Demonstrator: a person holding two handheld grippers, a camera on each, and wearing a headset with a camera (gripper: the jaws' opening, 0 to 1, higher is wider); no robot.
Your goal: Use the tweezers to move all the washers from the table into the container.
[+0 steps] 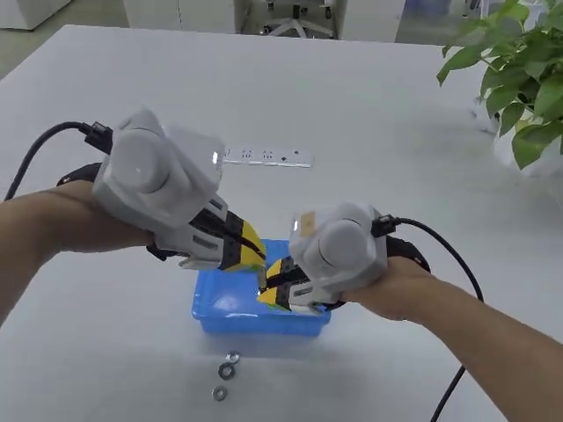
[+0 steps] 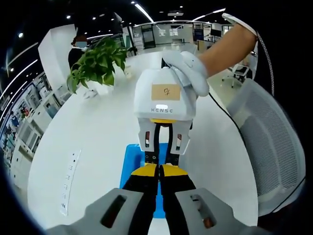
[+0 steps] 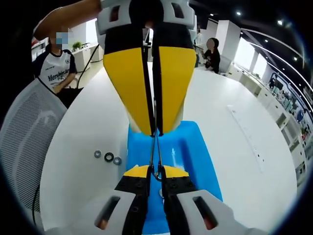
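Washers (image 1: pixel 226 371), three of them, lie on the white table (image 1: pixel 369 114) just in front of the blue container's (image 1: pixel 264 322) near wall. In the head view they form a short row, close together; we cannot tell whether they touch one another. In the right gripper view we see them beside the container, outside it.

We hold both grippers above the container, nose to nose. The left gripper (image 1: pixel 259 256) comes in from the left and tilts downward. The right gripper (image 1: pixel 265 294) meets it from the right, its tips just below the left one's.

In the right gripper view the tweezers (image 3: pixel 155 149) run as a thin metal strip from between the left gripper's yellow jaws down into the right gripper's own jaws. The left jaws are pressed together on the upper part of the tweezers. The right jaws are closed in on the lower end, pinching it. The tweezers hang over the container's open inside, well apart from the washers.

Farther back on the table we see a white power strip (image 1: pixel 264 156), and a green plant (image 1: pixel 519 79) stands at the far right.
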